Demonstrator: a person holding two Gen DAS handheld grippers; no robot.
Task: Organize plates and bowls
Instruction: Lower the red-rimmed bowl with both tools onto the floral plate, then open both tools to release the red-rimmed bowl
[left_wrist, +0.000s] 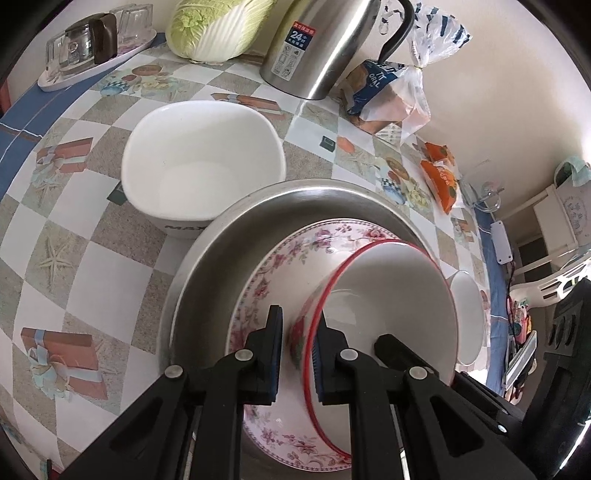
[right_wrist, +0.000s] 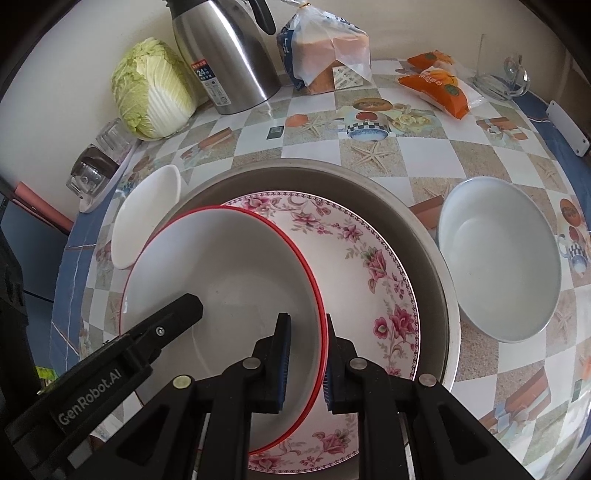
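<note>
A red-rimmed white bowl (left_wrist: 391, 291) (right_wrist: 221, 266) sits tilted on a floral plate (left_wrist: 255, 288) (right_wrist: 354, 258), which lies in a steel pan (left_wrist: 229, 236) (right_wrist: 417, 221). My left gripper (left_wrist: 298, 354) straddles the bowl's left rim, pads close on both sides of the wall. My right gripper (right_wrist: 307, 360) straddles the bowl's right rim the same way. A square white bowl (left_wrist: 199, 170) (right_wrist: 147, 218) stands left of the pan. A round white bowl (right_wrist: 498, 258) (left_wrist: 467, 317) stands right of it.
Along the back wall stand a napa cabbage (right_wrist: 155, 92), a steel thermos jug (right_wrist: 225, 55), a bagged bread loaf (right_wrist: 325, 55) and orange snack packs (right_wrist: 439, 88). A tray with glassware (left_wrist: 88, 48) is at the far left. A glass (right_wrist: 498, 74) stands far right.
</note>
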